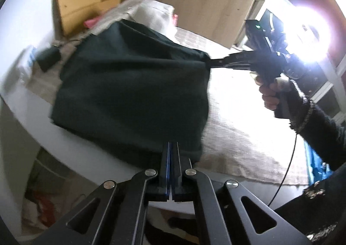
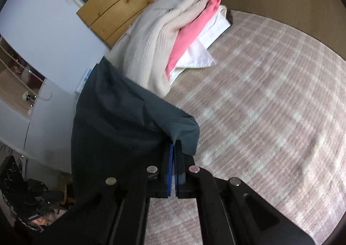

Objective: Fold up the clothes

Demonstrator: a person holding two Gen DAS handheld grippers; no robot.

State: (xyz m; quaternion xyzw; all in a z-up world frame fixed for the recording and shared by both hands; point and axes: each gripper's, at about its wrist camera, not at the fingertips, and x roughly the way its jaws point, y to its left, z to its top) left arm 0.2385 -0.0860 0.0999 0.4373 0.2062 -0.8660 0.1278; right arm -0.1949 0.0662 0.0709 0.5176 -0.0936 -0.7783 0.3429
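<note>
Two hand-held grippers, left (image 1: 172, 147) and right (image 2: 174, 147), each pinch one dark cloth (image 1: 129, 85) by an edge, holding it above the tabletop (image 2: 270, 104). Behind it lie three folded garments: cream (image 2: 151, 35), pink (image 2: 194, 29), white (image 2: 207, 44).

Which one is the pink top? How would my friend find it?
Look at the bed's plaid cover. Near the wooden headboard sits a pile of folded clothes. The pink top is the bright layer sandwiched between the cream knit sweater and the white shirt.
</note>
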